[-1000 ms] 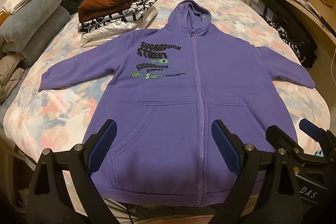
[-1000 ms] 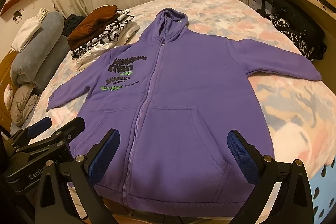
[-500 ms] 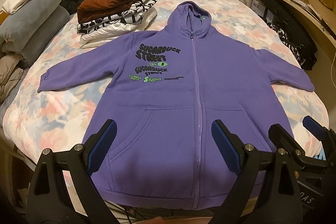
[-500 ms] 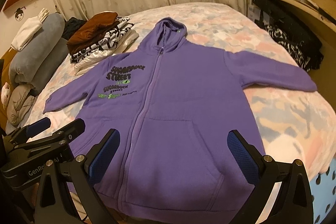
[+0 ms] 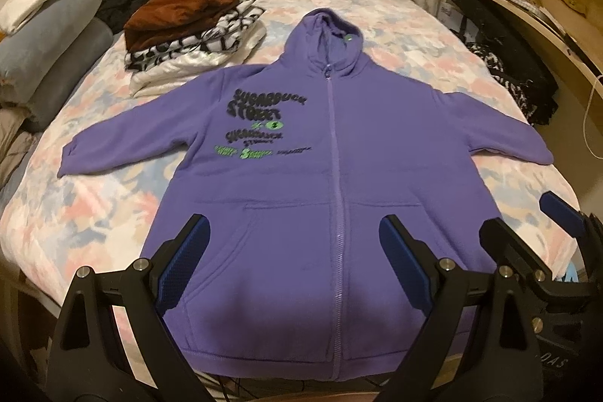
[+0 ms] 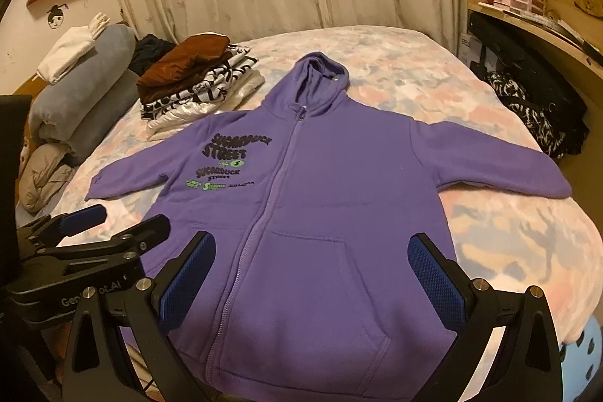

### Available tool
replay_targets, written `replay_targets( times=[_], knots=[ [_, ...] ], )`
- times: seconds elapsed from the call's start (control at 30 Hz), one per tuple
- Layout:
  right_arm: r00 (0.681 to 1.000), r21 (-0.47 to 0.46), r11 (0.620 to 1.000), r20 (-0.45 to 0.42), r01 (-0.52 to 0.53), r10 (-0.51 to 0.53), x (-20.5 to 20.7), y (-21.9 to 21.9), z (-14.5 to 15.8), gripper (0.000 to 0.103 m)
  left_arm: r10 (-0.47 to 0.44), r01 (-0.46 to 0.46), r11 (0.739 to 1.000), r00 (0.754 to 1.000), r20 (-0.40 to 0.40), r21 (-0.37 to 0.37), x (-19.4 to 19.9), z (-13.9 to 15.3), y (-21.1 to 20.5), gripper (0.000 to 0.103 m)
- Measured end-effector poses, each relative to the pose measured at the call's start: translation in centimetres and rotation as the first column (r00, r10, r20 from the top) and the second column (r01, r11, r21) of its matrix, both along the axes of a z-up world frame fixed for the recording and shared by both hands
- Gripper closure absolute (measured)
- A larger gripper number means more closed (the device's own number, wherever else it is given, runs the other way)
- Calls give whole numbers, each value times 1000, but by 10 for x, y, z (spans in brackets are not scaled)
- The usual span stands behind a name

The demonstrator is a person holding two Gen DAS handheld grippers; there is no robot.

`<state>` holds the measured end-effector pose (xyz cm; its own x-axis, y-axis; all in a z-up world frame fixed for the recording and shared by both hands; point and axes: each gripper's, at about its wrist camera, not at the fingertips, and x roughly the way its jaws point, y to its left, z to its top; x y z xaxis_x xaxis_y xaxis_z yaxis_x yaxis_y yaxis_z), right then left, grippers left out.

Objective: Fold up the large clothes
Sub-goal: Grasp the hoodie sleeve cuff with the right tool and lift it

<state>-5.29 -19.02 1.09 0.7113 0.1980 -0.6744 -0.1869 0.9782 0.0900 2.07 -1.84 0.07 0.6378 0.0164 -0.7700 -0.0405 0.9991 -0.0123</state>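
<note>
A purple zip hoodie (image 5: 301,183) (image 6: 320,213) lies flat and face up on the bed, hood at the far end, both sleeves spread out, hem at the near edge. Black and green lettering marks its left chest. My left gripper (image 5: 294,262) hovers open above the hem and pocket area, nothing between its blue pads. My right gripper (image 6: 312,274) also hangs open above the lower front, empty. Each gripper shows in the other's view: the right one (image 5: 535,240) at the right edge, the left one (image 6: 113,225) at the left edge.
A stack of folded clothes (image 5: 192,32) (image 6: 196,85) sits at the bed's far left, topped by a brown garment. Rolled grey bedding (image 6: 83,89) lines the left side. A wooden desk with dark clothes (image 6: 535,108) stands to the right. Curtains hang behind the floral bedspread (image 5: 414,40).
Both grippers have pulled up and back a little, so the hoodie sits lower and smaller in the right wrist view with more curtain showing. The hoodie has not moved.
</note>
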Motion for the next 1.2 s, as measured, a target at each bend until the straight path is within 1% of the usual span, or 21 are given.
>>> replay_targets(
  times=[0.13, 0.27, 0.37, 0.47, 0.53, 0.63, 0.7, 0.83, 0.93, 1.0, 1.13, 1.2],
  knots=[
    [999, -6, 1000, 42, -4, 4, -1, -9, 15, 0, -25, 24, 1000, 999, 31, 7, 3, 13, -10, 13],
    [993, -4, 999, 118, -32, 32, -7, -21, 39, 0, -62, 63, 998, 996, 69, 0, 12, 34, -22, 13],
    [978, -55, 998, 206, -17, 28, -14, -29, 63, 0, -95, 92, 995, 990, 108, 32, 21, 52, -36, 13],
    [954, -127, 992, 298, 25, 14, -20, -39, 88, 0, -132, 121, 989, 980, 150, 80, 29, 70, -54, 13],
    [932, -169, 983, 361, 74, -8, -23, -50, 105, 0, -161, 141, 983, 971, 179, 119, 36, 82, -68, 13],
    [899, -197, 971, 437, 137, -38, -26, -72, 135, 0, -191, 160, 975, 958, 213, 157, 45, 99, -90, 13],
    [885, -211, 963, 462, 169, -54, -24, -89, 151, 0, -206, 169, 971, 951, 230, 167, 53, 110, -105, 13],
    [867, -193, 955, 487, 224, -105, -15, -140, 186, 0, -234, 185, 964, 933, 275, 192, 76, 132, -134, 13],
    [868, -164, 955, 476, 247, -143, -3, -180, 206, 0, -263, 200, 957, 901, 345, 209, 96, 148, -161, 13],
    [871, -144, 949, 454, 282, -190, 8, -213, 217, 0, -277, 210, 954, 887, 370, 212, 109, 155, -177, 13],
    [871, -96, 940, 417, 327, -261, 41, -272, 224, 0, -305, 265, 952, 872, 384, 154, 144, 161, -210, 13],
    [870, -88, 930, 395, 357, -297, 59, -300, 217, 0, -309, 279, 951, 869, 386, 135, 161, 156, -227, 13]
  ],
)
